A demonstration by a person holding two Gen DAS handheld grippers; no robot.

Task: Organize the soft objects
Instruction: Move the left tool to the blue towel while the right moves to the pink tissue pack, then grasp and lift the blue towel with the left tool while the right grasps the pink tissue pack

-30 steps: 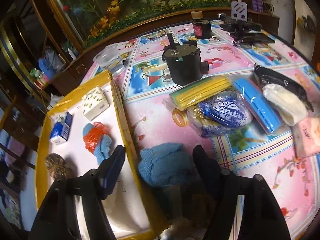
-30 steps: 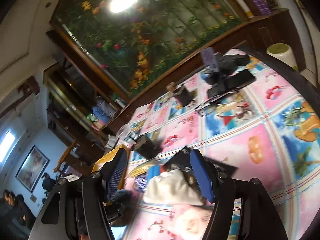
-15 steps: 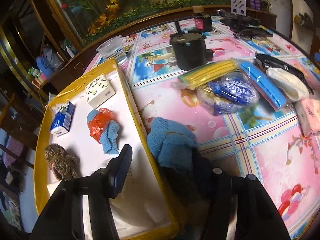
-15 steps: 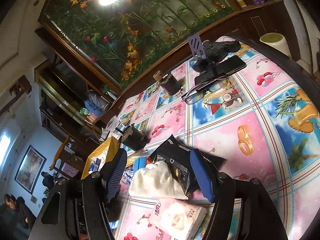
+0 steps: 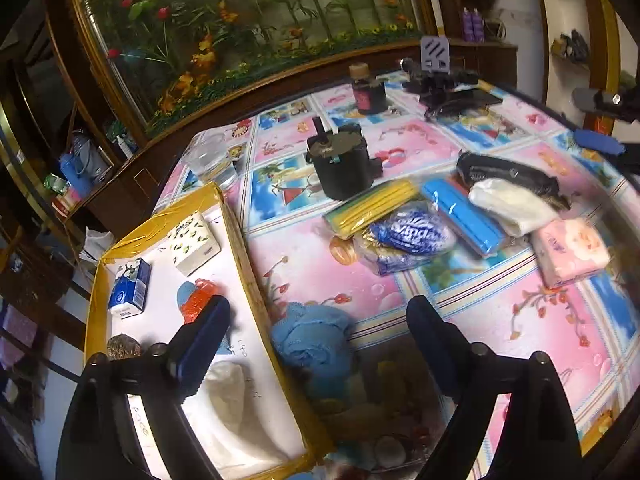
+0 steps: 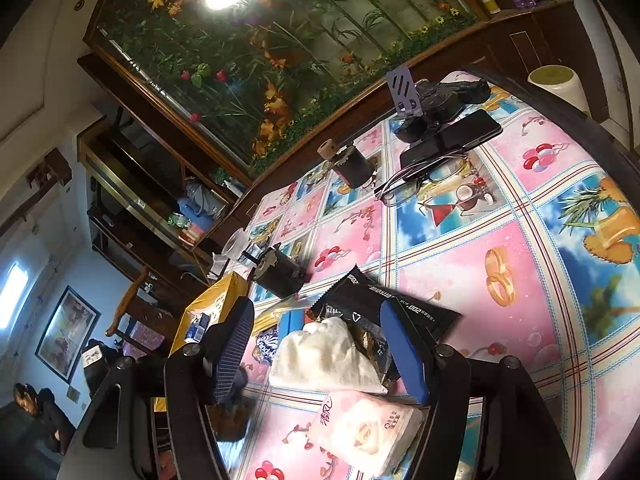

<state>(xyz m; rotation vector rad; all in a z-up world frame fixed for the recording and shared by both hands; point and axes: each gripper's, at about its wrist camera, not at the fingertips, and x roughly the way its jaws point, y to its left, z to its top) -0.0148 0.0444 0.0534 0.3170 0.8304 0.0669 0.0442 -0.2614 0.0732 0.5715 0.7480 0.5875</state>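
Several soft items already boxed (image 5: 96, 280) beyond left tongs (image 5: 316, 336); blue knit (image 5: 312, 340) between spread fingers, right tongs (image 6: 320, 340) likewise apart.

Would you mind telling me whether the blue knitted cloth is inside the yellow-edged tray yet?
Not yet. The blue knitted cloth lies bunched on the tablecloth, just outside the tray's yellow edge, between the open left gripper's fingers.

Ahead of the jaws: black cylindrical container (image 5: 343, 168) upright on the table (image 5: 400, 136). Beyond it, dark bottle with a cork-coloured cap (image 5: 367, 90). Farther right, eyeglasses (image 6: 420, 182) beside a black phone (image 6: 452, 138) and phone stand (image 6: 404, 90). Clear plastic cup (image 5: 208, 160) ahead-left. Flower mural (image 5: 240, 20) behind the table.
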